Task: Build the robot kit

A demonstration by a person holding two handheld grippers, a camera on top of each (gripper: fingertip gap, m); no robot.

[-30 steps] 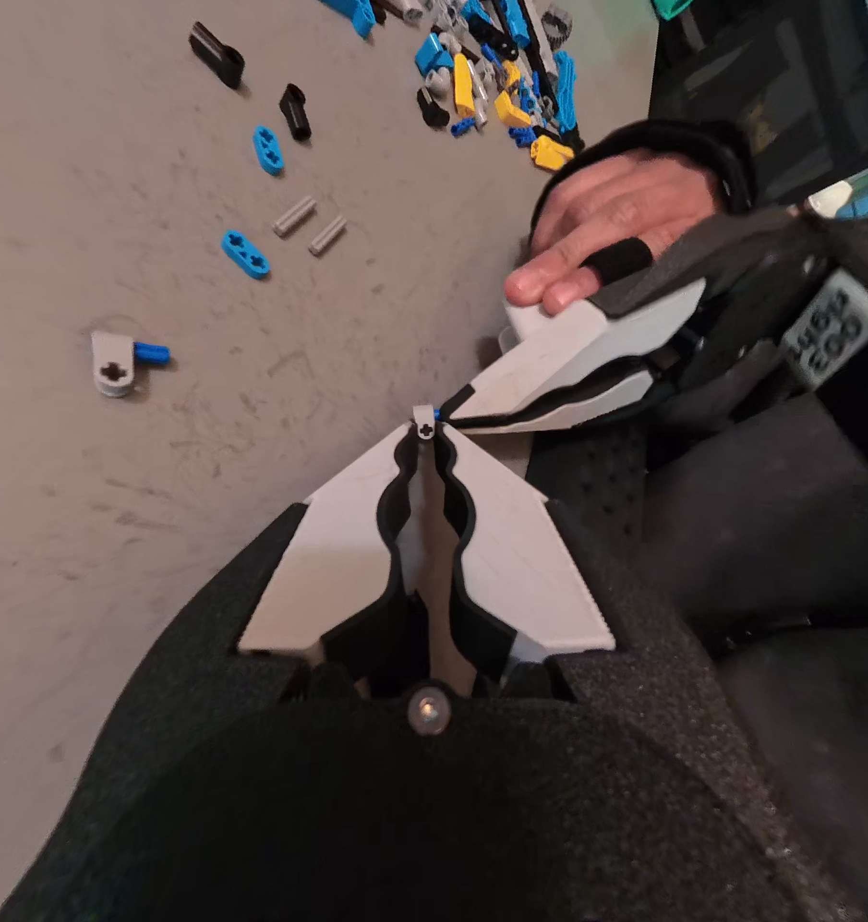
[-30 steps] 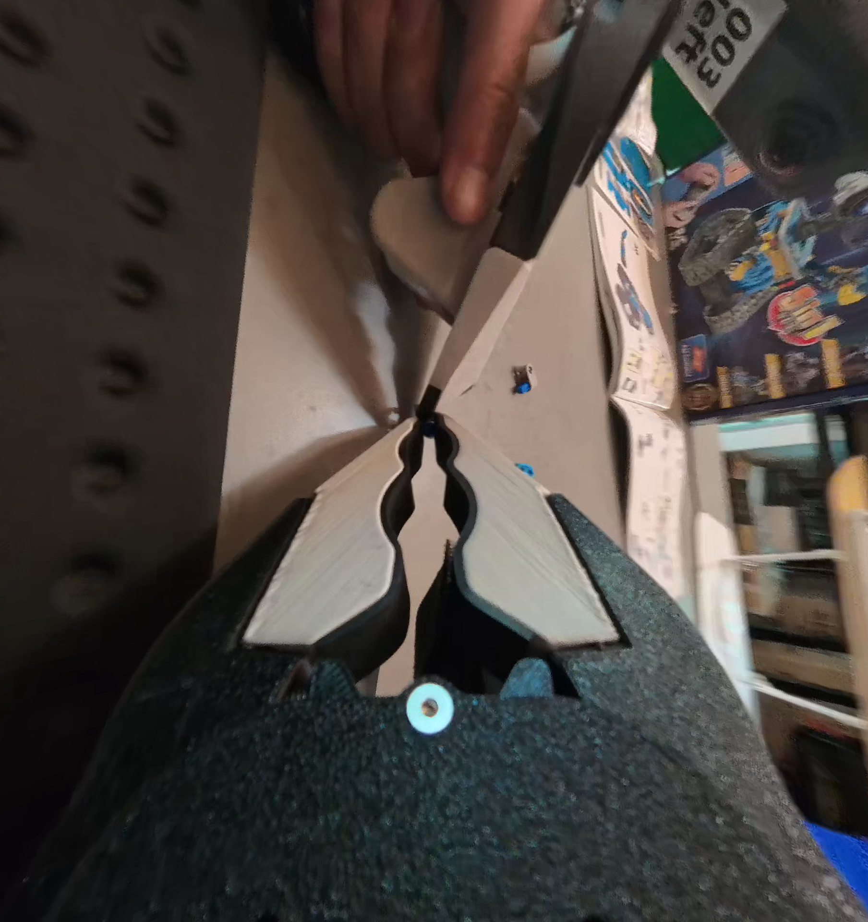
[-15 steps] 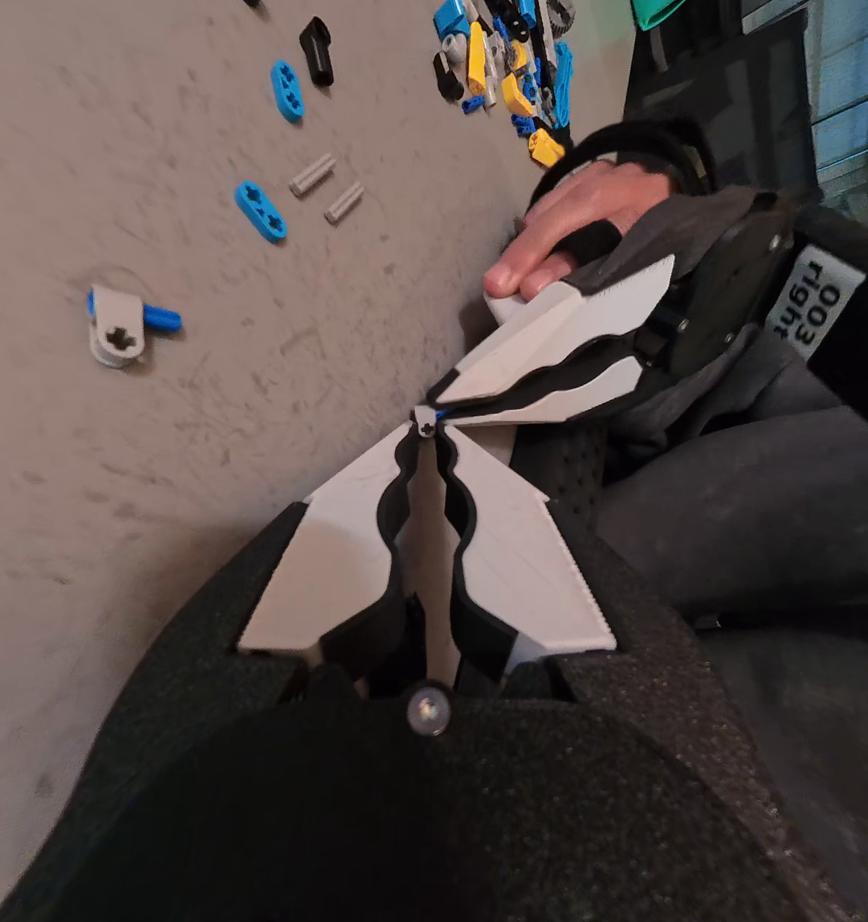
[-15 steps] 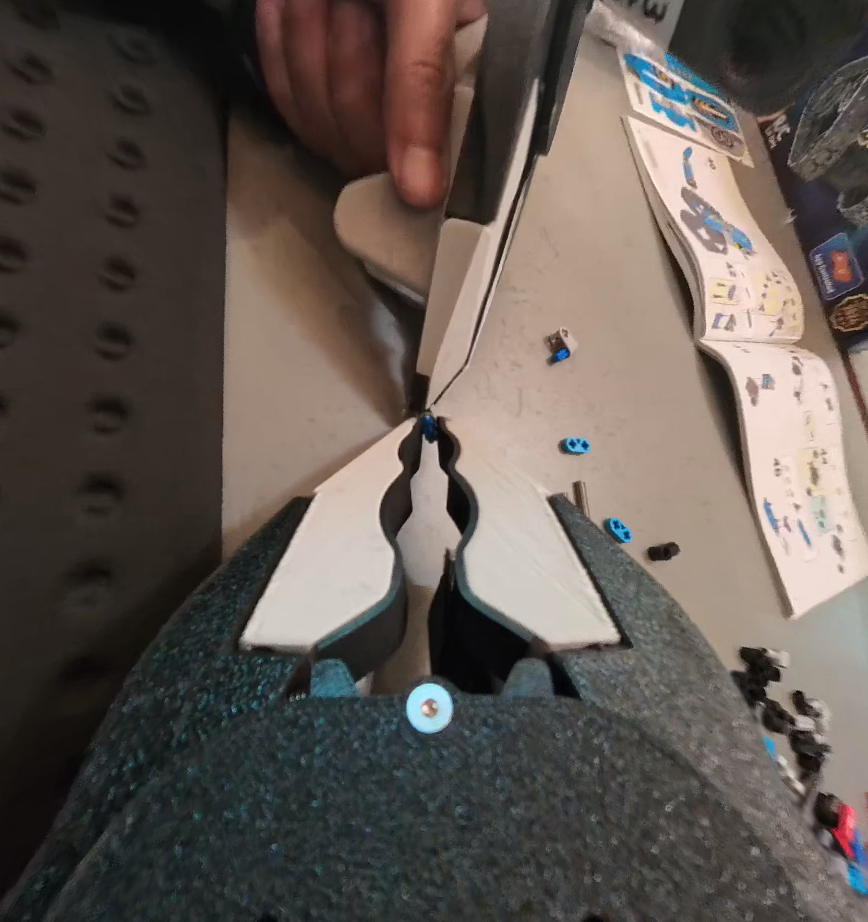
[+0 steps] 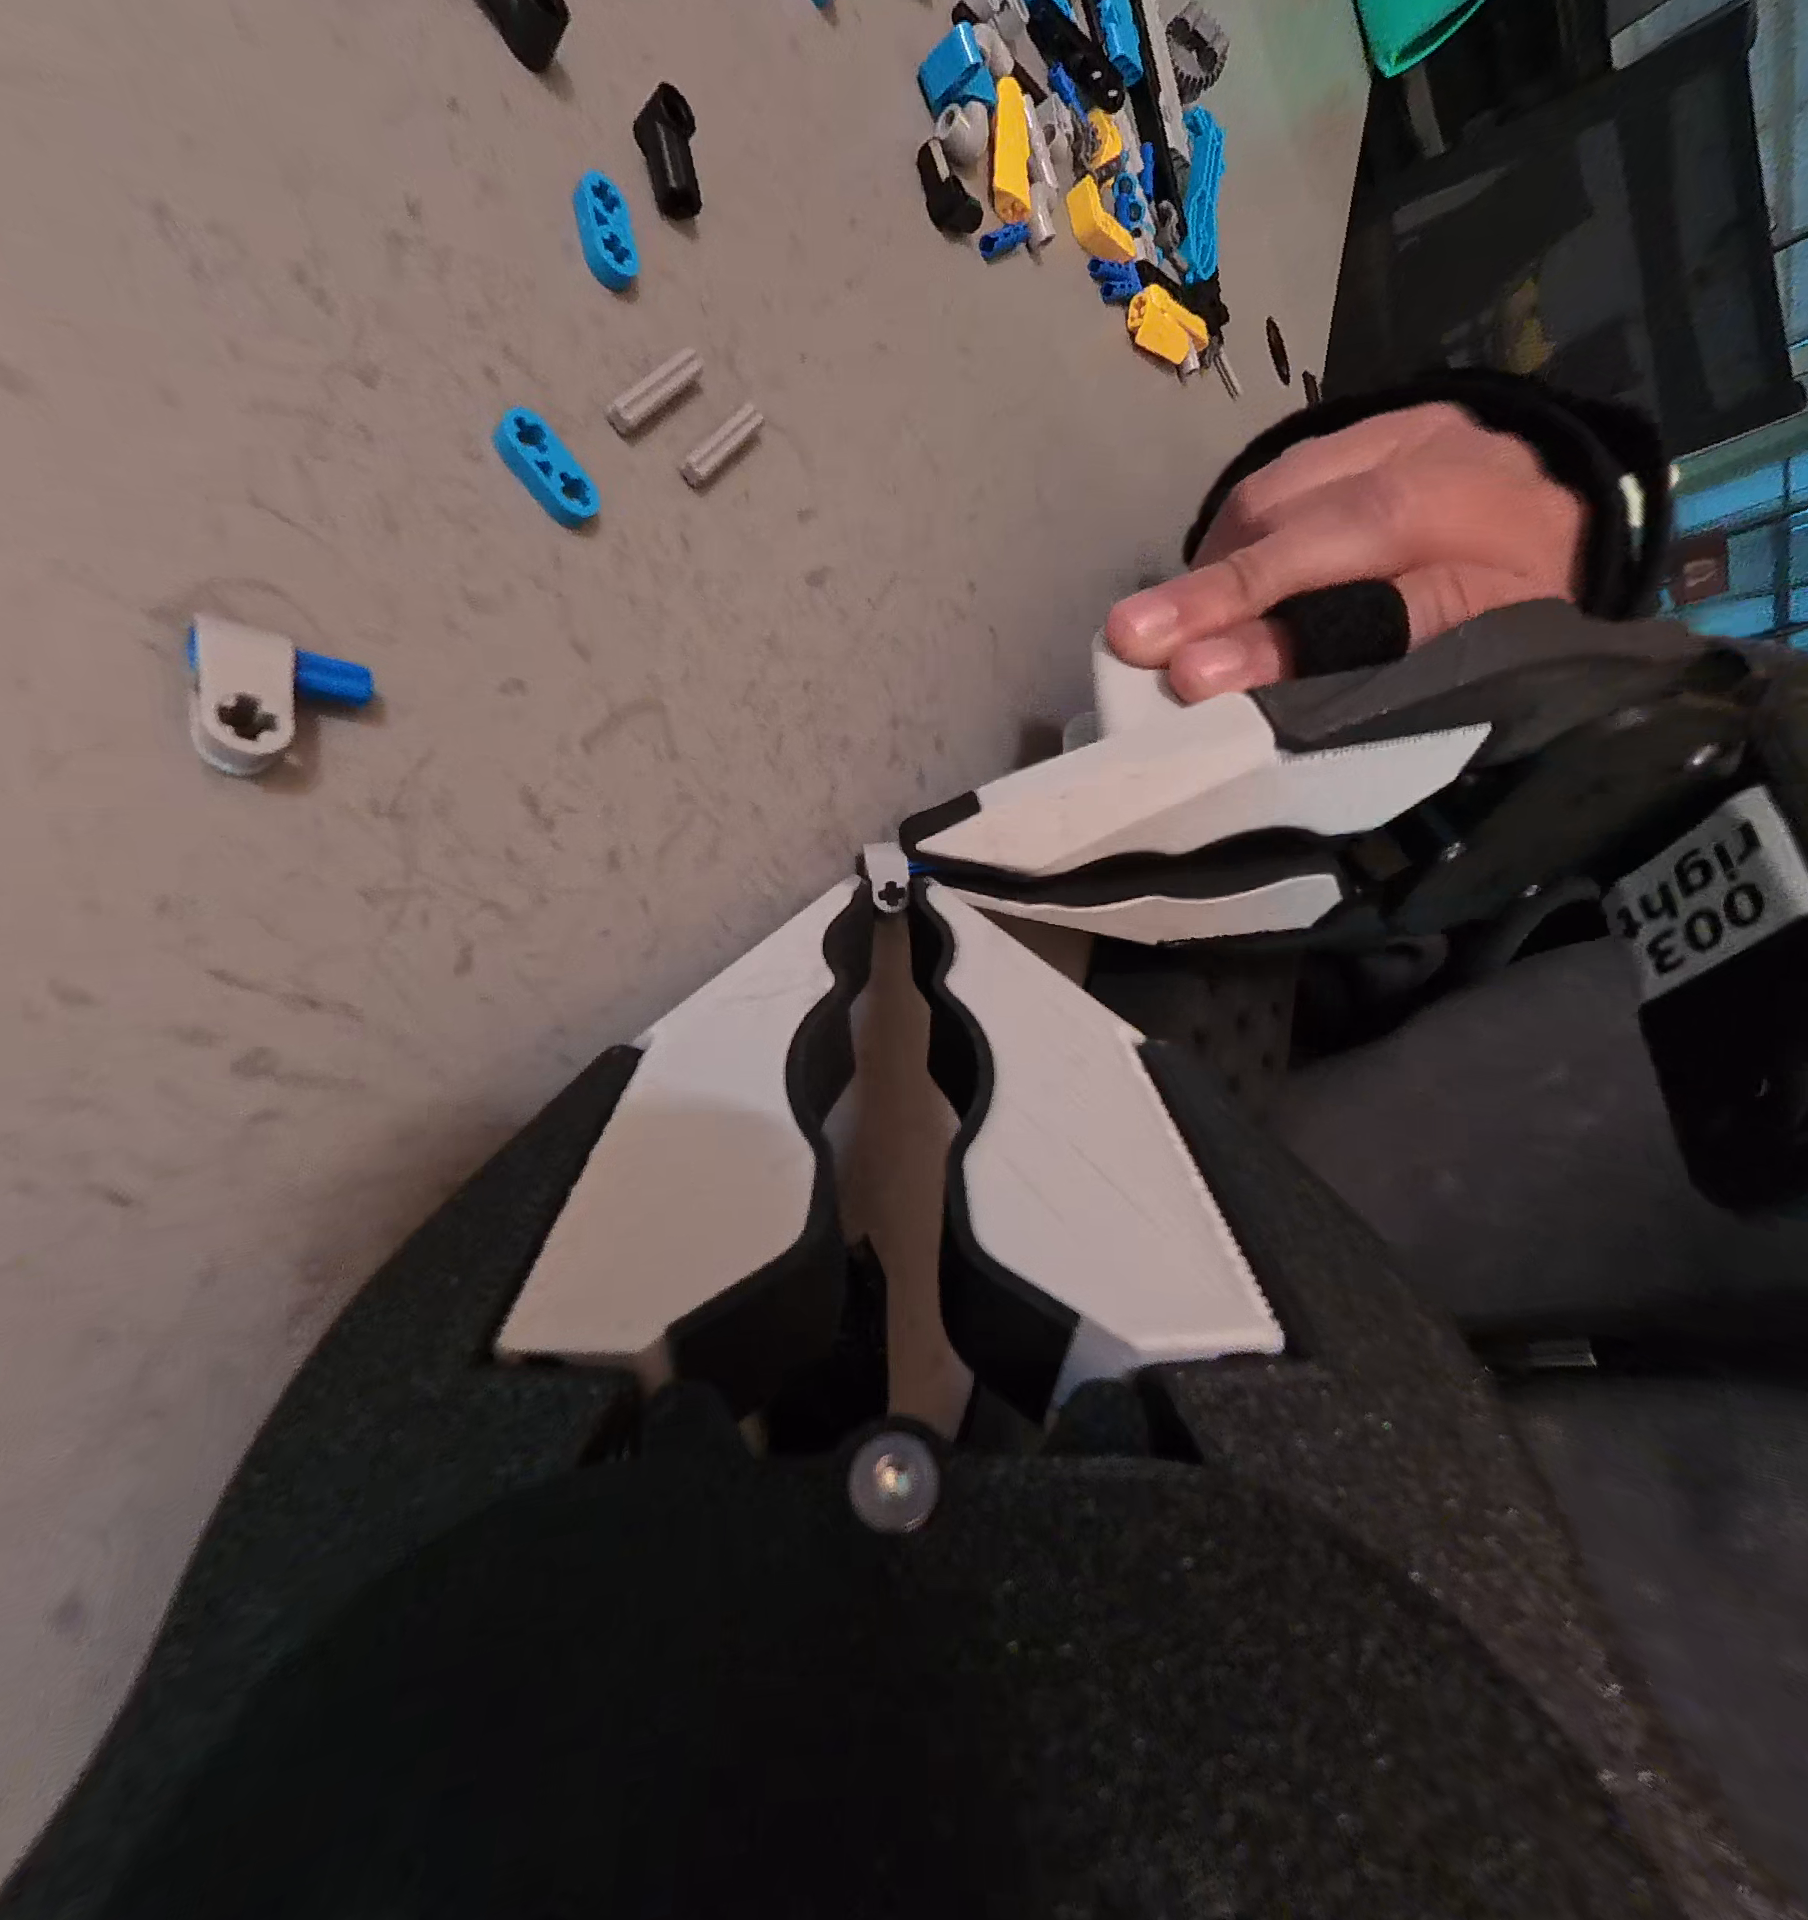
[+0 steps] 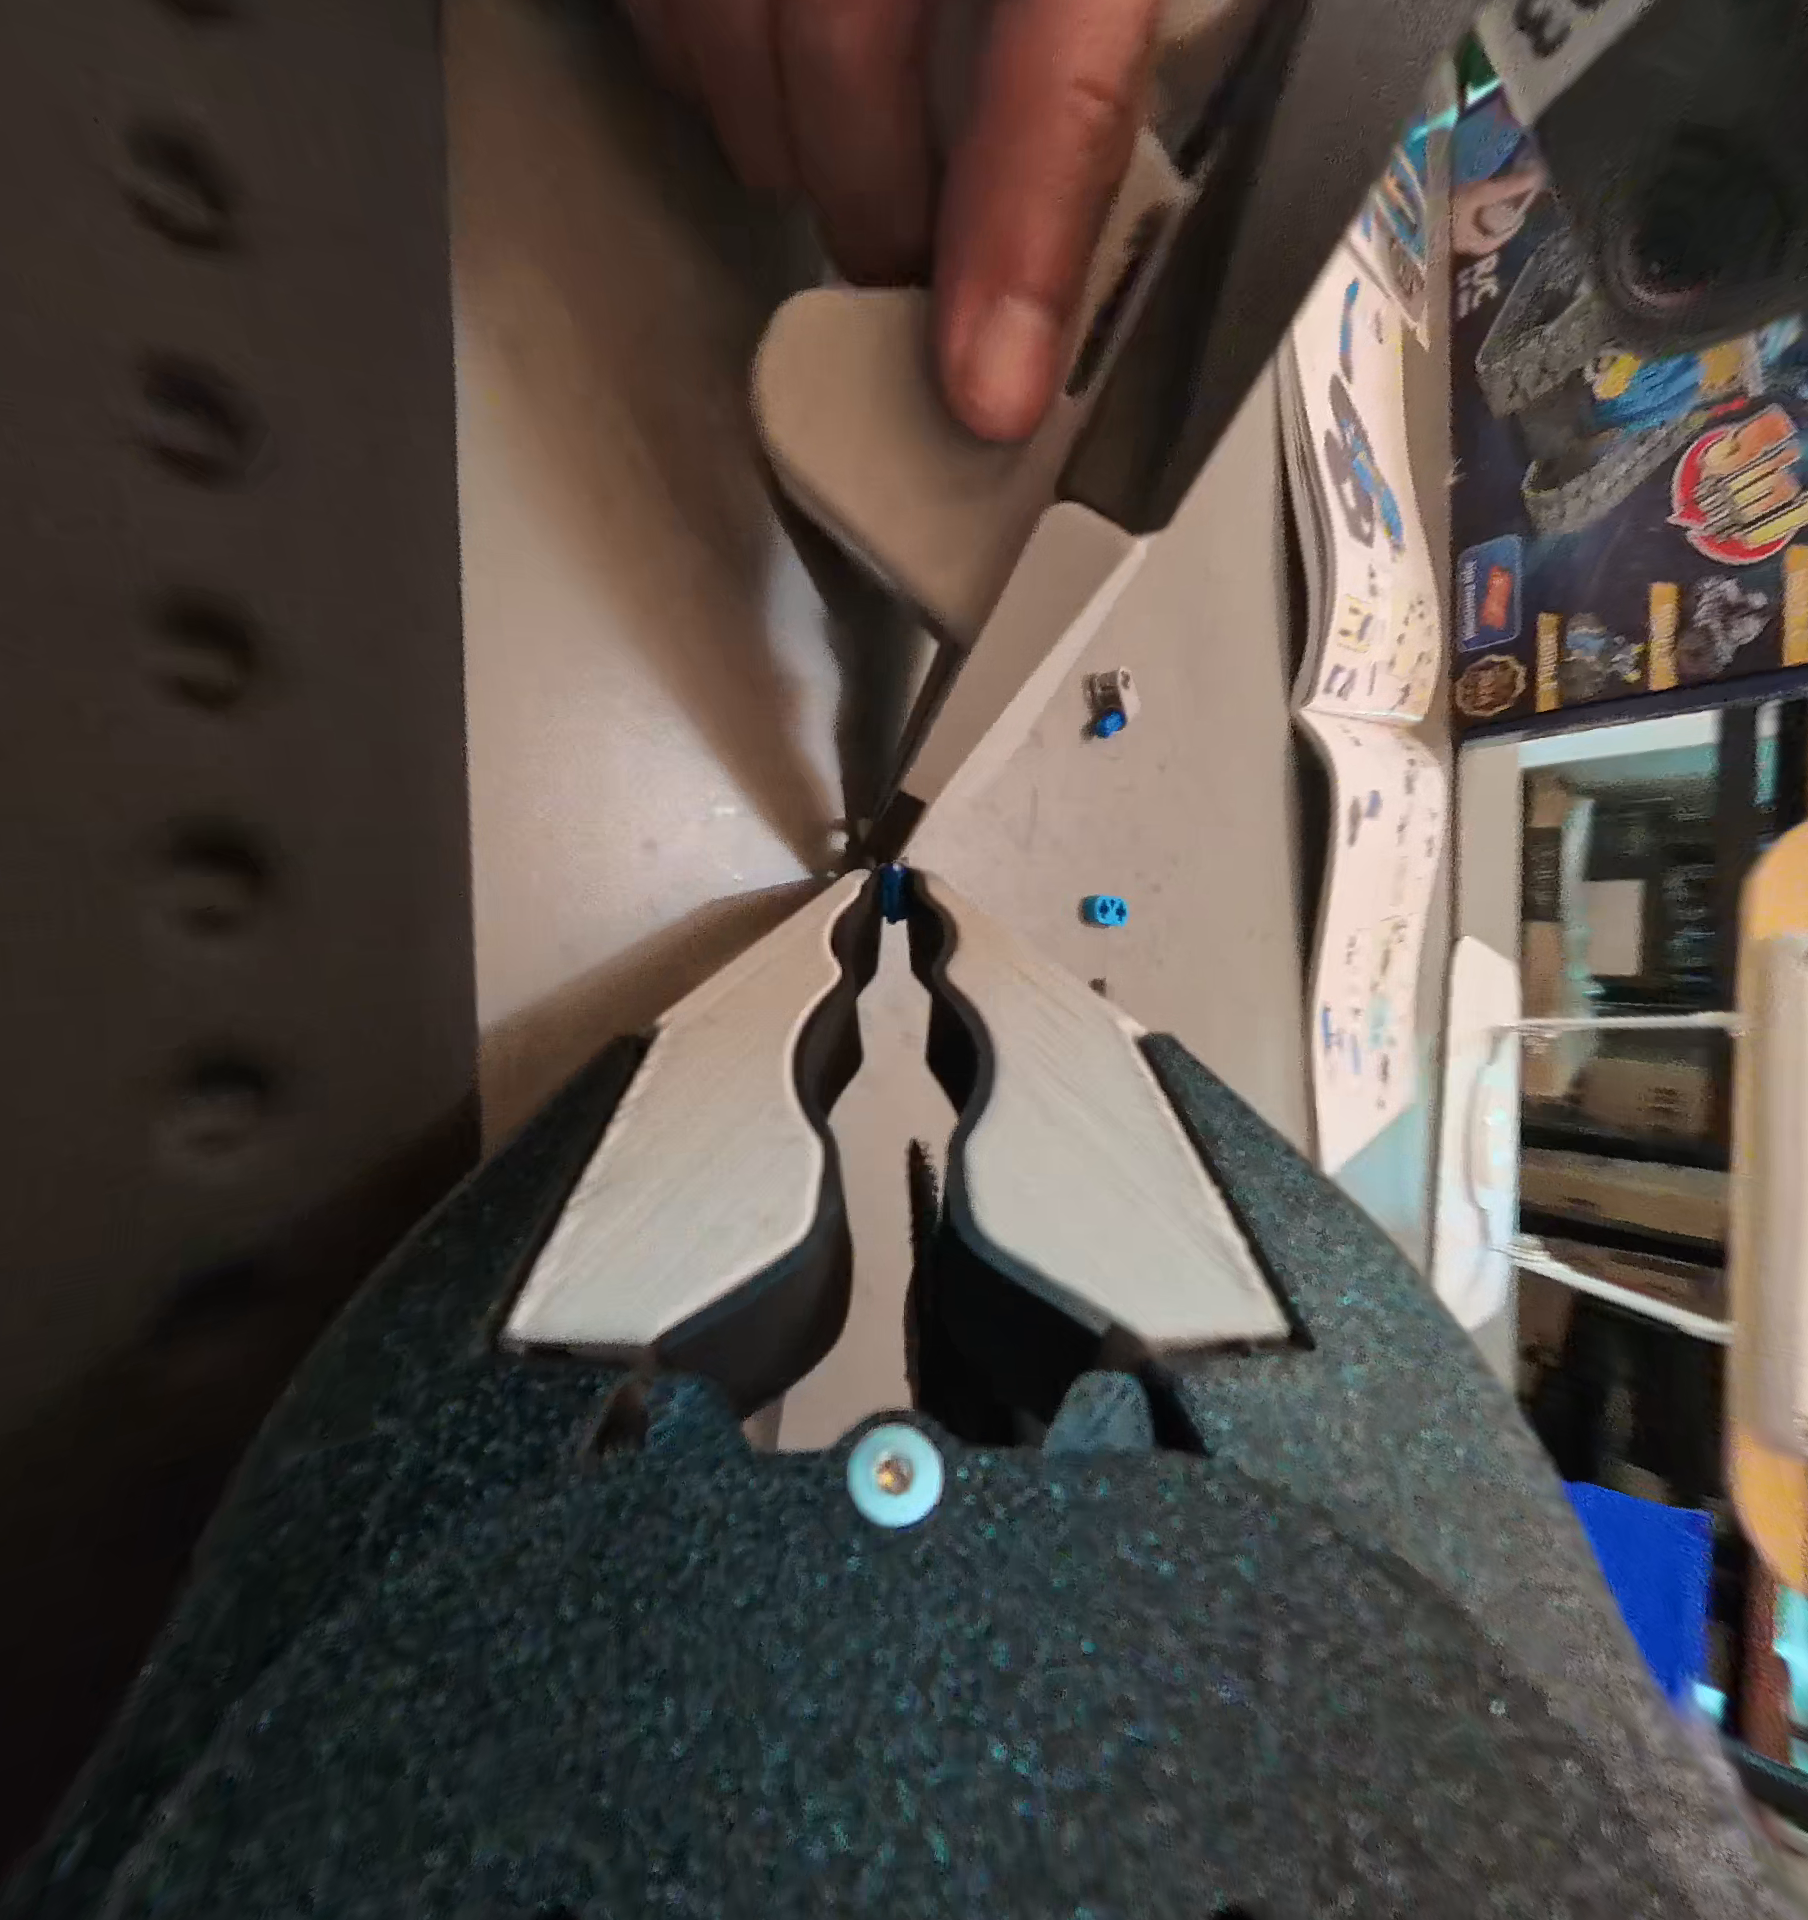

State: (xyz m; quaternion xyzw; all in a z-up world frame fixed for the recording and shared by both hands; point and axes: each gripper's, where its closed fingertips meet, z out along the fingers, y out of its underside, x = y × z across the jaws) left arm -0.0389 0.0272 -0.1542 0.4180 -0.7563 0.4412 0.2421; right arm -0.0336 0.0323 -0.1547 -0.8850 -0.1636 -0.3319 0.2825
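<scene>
Table (image 5: 256,1039): grey and bare here, with small toy bricks lying about.
Loose grey piece (image 5: 240,698): lies flat at the left, with a blue peg stuck through it.
Blue links (image 5: 547,468): two flat ones, near two short grey rods (image 5: 684,416).
Left gripper (image 5: 887,902): its tips are squeezed together on a tiny grey connector (image 5: 889,889), held above the table.
Right gripper (image 6: 887,896): its tips pinch a little blue pin (image 6: 891,894).
Meeting spot: the blue pin's end sits right against the grey connector.
Brick pile (image 5: 1097,156): blue, yellow and black, far off at the top.
</scene>
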